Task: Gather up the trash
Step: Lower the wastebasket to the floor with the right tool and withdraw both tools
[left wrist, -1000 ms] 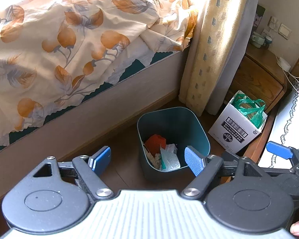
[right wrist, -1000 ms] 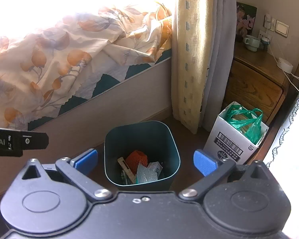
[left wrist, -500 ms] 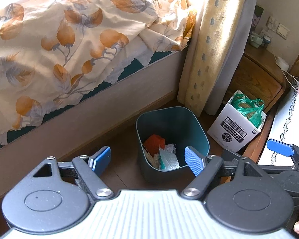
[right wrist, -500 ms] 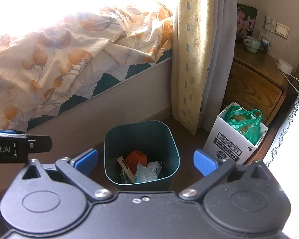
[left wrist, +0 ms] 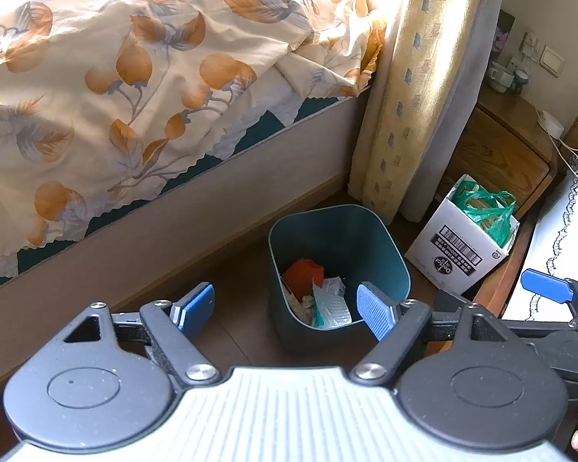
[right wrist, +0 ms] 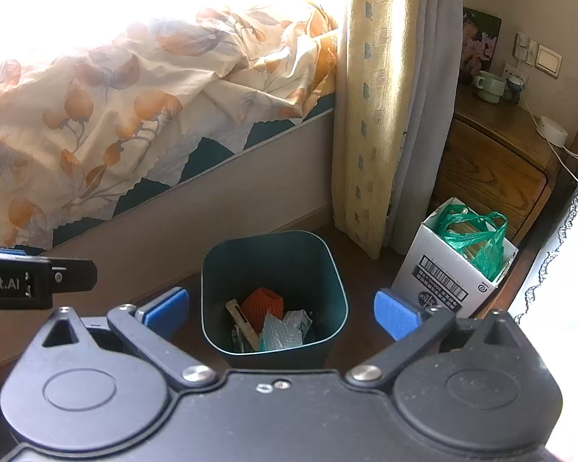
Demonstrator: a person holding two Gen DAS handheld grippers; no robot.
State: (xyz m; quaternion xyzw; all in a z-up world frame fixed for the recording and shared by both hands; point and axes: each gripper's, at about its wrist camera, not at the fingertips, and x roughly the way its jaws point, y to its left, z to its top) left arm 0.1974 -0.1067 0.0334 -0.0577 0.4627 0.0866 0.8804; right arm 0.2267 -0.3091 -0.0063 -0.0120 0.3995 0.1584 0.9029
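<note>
- Left tongs (left wrist: 285, 308): blue pads spread wide, nothing between them. Right tongs (right wrist: 281, 313): likewise spread wide and empty.
- Change over the last second: very little. In the left wrist view the teal bin (left wrist: 399, 265) sits marginally lower and nearer the centre of the frame than a second ago; in the right wrist view it holds nearly the same spot. Reading: both tongs hover above the bin with only a slight drift of the left one.
- Location of the trash: inside the bin, on its bottom. An orange mesh piece (right wrist: 262, 302) lies toward the bin's far side, crumpled pale wrappers (right wrist: 285, 327) toward its near side, and a tan stick-like item (right wrist: 244, 321) to the left of the wrappers; what that item is I cannot make out at this sharpness.
- The bin stands on the floor just in front of the bed (left wrist: 173, 200), with the curtain (right wrist: 370, 115) hanging behind it and a white carton (right wrist: 443, 273) holding a green bag (right wrist: 470, 238) to the bin's right, near but apart.
- No loose trash shows on the floor around the bin in either view.
- Judgement: with both tongs empty and hardly moving, this looks like a pause after a drop, or a survey for the next piece.
</note>
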